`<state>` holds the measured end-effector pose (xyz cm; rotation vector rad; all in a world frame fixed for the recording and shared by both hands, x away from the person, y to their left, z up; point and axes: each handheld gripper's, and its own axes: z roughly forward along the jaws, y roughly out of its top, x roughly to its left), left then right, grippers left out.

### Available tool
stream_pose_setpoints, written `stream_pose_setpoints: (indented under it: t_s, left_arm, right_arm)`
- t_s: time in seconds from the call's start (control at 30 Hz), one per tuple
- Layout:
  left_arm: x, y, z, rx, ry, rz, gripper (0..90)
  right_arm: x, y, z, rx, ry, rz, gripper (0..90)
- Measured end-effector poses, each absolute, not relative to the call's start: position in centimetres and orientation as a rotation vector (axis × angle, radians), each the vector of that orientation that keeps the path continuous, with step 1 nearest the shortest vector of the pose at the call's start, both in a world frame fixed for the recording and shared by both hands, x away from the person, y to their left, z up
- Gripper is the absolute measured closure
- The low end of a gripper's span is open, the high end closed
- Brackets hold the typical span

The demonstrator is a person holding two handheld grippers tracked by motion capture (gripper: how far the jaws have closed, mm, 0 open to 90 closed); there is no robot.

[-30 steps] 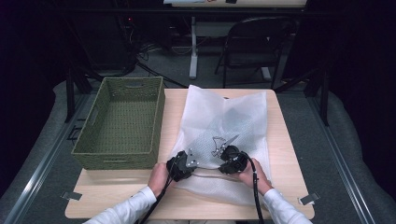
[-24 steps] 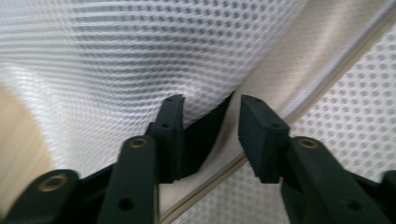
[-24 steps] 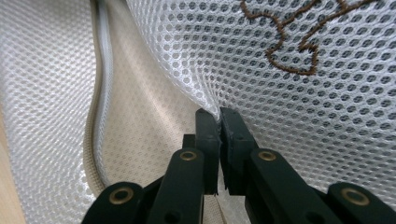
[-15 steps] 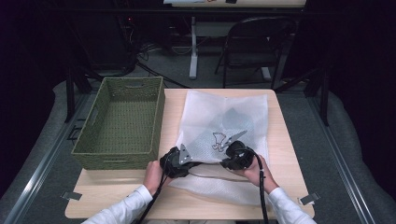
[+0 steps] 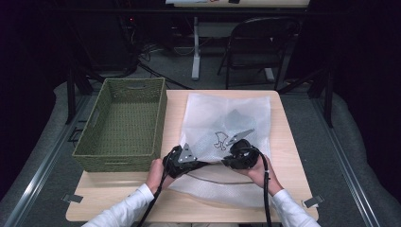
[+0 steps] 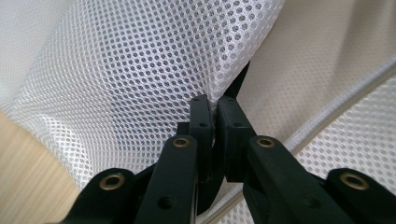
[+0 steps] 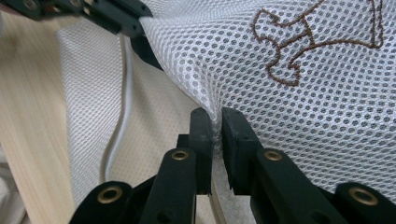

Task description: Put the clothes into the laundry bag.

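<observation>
A white mesh bag (image 5: 227,113) with a brown crown emblem (image 7: 299,46) lies flat on the wooden table (image 5: 288,142). Near its front, both grippers pinch the top mesh layer and hold it raised off the layer below. My left gripper (image 6: 216,100) has just been closing and is now shut on a fold of mesh (image 6: 154,70). In the high view the left gripper (image 5: 204,163) faces the right gripper (image 5: 224,161). My right gripper (image 7: 212,114) has eased very slightly, with mesh still pinched between its pads. The left gripper (image 7: 116,18) appears at the top left of the right gripper view.
A green woven basket (image 5: 113,161) stands left of the bag, close to my left hand. A grey cord (image 7: 119,130) runs along the bag's lower layer. Beyond the table's far edge are a folding chair (image 5: 260,42) and cables on the floor.
Both grippers have risen a little and drawn slightly apart, taking the top mesh layer up with them. The bag's front part now tents off the table.
</observation>
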<state>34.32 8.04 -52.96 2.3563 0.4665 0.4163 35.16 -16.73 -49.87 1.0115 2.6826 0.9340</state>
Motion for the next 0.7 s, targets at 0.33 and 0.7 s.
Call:
stream_pose_setpoints:
  t_s: [0.33, 0.7]
  left_arm:
    - [34.5, 9.6, -51.7, 2.336, 0.484, 0.159, 89.0]
    - [34.4, 8.4, -54.9, 2.46, 0.499, -0.005, 87.3]
  right_arm:
    - [34.9, -16.2, -49.3, 0.994, 2.684, 0.958, 87.5]
    - [34.7, -15.4, -51.4, 0.982, 2.838, 0.734, 86.6]
